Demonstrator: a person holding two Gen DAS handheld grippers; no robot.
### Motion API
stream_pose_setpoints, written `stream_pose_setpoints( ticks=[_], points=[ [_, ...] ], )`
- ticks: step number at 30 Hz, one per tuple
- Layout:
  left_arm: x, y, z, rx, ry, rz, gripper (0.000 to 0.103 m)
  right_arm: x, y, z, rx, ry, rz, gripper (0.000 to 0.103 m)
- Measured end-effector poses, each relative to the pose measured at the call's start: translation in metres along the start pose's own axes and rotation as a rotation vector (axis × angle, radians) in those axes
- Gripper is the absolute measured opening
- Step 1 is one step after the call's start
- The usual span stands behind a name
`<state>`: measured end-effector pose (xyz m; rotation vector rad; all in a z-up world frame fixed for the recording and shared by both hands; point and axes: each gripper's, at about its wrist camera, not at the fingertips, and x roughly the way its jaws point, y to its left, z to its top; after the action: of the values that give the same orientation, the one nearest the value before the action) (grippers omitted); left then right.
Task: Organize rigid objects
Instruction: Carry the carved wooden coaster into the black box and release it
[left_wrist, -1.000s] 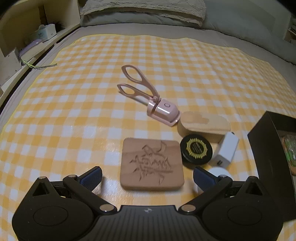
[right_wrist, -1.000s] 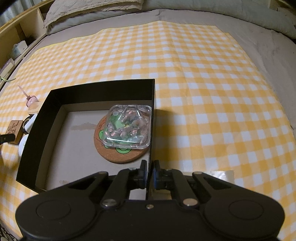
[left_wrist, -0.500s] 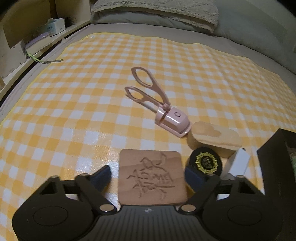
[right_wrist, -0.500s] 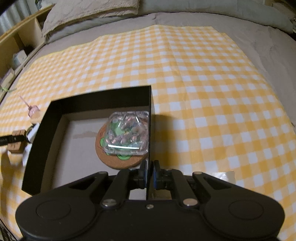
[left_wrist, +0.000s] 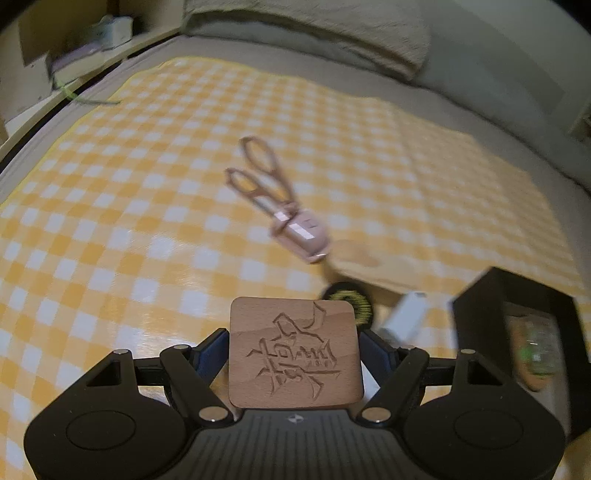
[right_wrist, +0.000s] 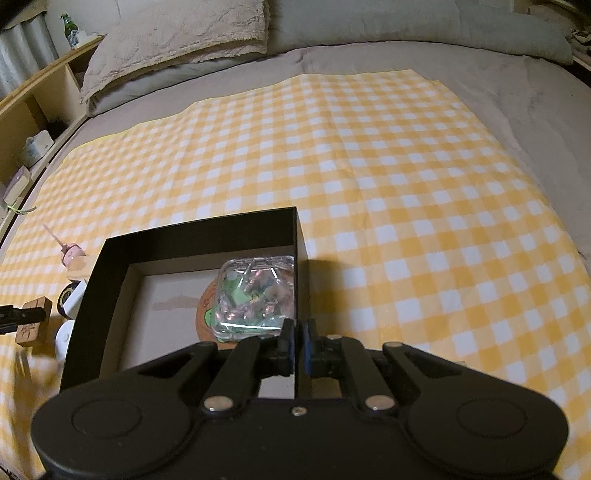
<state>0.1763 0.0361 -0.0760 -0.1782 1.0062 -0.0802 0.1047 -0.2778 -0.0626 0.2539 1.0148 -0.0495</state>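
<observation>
A square wooden coaster (left_wrist: 291, 332) with a carved design hangs lifted above the yellow checked cloth (left_wrist: 147, 184), and my left gripper (left_wrist: 295, 354) is shut on its two side edges. From the right wrist view the same coaster (right_wrist: 33, 321) shows at the far left. My right gripper (right_wrist: 298, 339) is shut on the right wall of the black box (right_wrist: 199, 232). Inside the box a clear plastic case (right_wrist: 255, 295) lies on a round cork coaster (right_wrist: 207, 317).
On the cloth beyond the held coaster lie a pink eyelash curler (left_wrist: 280, 206), a pale wooden oval piece (left_wrist: 369, 262), a black round tin (left_wrist: 347, 299) and a white charger (left_wrist: 406, 317). The black box (left_wrist: 480, 314) stands to their right. Pillows and a shelf border the bed.
The left jaws have closed onto the wooden coaster and lifted it off the cloth. The right gripper keeps its hold on the box wall and has barely moved.
</observation>
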Motion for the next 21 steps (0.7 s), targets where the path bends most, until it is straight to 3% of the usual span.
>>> stream_pose_setpoints(
  ticks=[9, 15, 21],
  points=[
    [-0.033, -0.066, -0.004, 0.050, -0.031, -0.192, 0.077, 0.000, 0.000, 0.000, -0.005, 0.001, -0.004, 0.005],
    [-0.029, -0.125, -0.020, 0.091, 0.044, -0.319, 0.077, -0.001, 0.000, -0.001, -0.005, 0.001, -0.003, 0.005],
    [-0.017, -0.170, -0.045, 0.119, 0.082, -0.379, 0.077, -0.001, 0.000, -0.001, -0.006, 0.000, 0.001, 0.005]
  ],
)
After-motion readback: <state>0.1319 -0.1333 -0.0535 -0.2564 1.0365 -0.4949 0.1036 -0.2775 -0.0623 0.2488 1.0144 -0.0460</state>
